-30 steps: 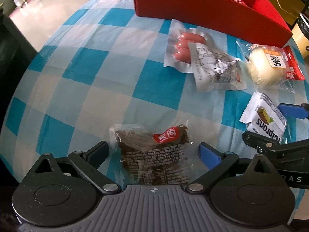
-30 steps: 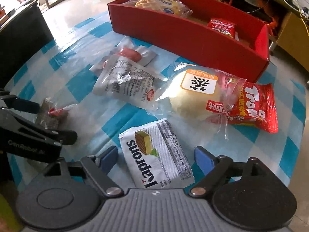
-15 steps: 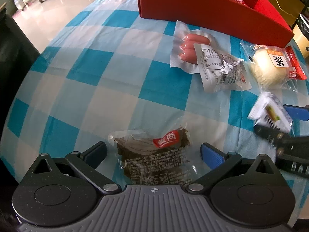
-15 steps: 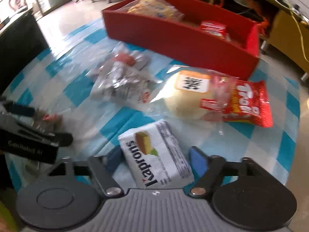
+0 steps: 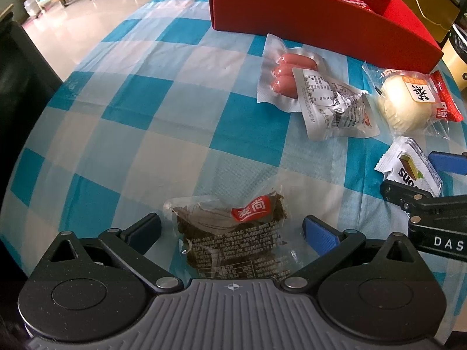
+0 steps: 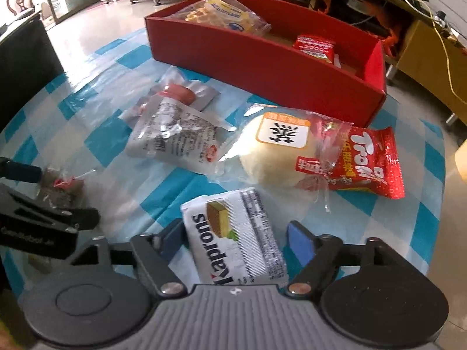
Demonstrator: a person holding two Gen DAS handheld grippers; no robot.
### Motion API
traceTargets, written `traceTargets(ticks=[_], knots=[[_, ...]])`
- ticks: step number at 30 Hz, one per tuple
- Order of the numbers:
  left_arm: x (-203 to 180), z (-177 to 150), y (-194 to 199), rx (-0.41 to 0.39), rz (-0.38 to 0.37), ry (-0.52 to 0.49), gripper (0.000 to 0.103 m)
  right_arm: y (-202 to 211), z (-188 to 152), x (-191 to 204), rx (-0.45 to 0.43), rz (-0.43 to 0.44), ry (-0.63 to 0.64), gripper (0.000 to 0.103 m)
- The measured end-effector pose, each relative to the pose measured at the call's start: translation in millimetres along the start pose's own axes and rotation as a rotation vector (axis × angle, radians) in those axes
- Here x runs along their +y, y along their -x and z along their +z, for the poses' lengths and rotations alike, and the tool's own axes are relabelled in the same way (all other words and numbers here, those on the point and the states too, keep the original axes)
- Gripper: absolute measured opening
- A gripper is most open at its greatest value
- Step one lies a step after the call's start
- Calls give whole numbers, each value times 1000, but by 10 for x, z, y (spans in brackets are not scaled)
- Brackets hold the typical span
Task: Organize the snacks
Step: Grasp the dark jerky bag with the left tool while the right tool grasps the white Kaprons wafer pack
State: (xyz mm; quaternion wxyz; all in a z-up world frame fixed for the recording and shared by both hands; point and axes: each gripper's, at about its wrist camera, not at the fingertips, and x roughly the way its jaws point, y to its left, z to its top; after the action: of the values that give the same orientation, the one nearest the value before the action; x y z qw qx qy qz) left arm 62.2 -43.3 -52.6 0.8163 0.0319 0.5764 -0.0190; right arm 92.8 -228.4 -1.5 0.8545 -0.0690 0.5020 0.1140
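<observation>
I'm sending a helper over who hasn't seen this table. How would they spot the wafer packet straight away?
Start from the long red box at the far side of the blue-checked cloth. Come toward the near edge, past the round pale bun in clear wrap. The wafer packet lies just in front of it, between the right gripper's opening fingers: the only white packet, with bold black "Kaprons" lettering and a layered wafer picture.

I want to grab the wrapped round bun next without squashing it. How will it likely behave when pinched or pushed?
The round bun looks soft and puffy, so a firm pinch would probably dent it. Its clear wrapper is loose and crinkled with a free tail, so it may slip or shift around the bun. Being domed, it might rock rather than slide, and it overlaps the red Trolli packet, likely dragging that along.
</observation>
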Motion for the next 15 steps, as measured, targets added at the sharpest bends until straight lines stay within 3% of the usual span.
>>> traceTargets(ticks=[4,5,15], knots=[[1,-4,10,-1,-1,-1,103,-40,4,-75,18,28,-35,94],[1,-7,14,-2,-1,-1,103,-56,0,-51,30,39,-16,103],[15,-16,20,-10,-2,4,103,-70,-58,-3,6,36,-1,103]])
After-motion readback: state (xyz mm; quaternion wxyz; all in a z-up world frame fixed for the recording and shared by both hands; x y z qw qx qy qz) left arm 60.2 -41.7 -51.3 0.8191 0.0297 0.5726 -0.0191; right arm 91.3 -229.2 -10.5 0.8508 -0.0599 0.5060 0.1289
